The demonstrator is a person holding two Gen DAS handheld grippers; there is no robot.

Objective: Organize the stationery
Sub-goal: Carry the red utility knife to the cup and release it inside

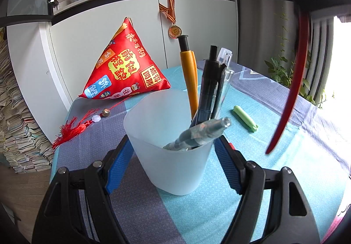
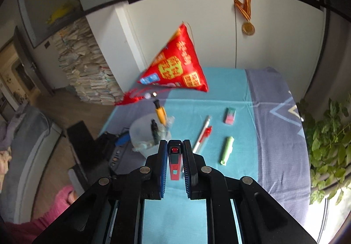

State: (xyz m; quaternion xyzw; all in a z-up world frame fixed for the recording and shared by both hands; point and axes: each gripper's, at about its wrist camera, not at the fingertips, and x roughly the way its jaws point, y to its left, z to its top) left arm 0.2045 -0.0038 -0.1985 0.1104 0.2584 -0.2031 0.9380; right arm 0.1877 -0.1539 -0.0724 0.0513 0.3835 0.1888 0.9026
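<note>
With the right tool (image 2: 174, 154) clamped on the red pen (image 2: 174, 160) and the left tool (image 1: 173, 154) gripping the cup (image 1: 169, 145) at lower centre, lower the pen tip-first into the cup's open left side.

Frosted cup (image 1: 175, 156), orange pen (image 1: 189, 77), green highlighter (image 1: 244, 118)

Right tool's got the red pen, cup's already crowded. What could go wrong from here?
1. The red pen sits clamped lengthwise in the right tool, so tipping it into the cup may be awkward.
2. The cup already holds leaning pens; the grey pen slants across the mouth and could block or deflect entry.
3. The left tool grips the translucent cup; a hard poke might tilt it.
</note>
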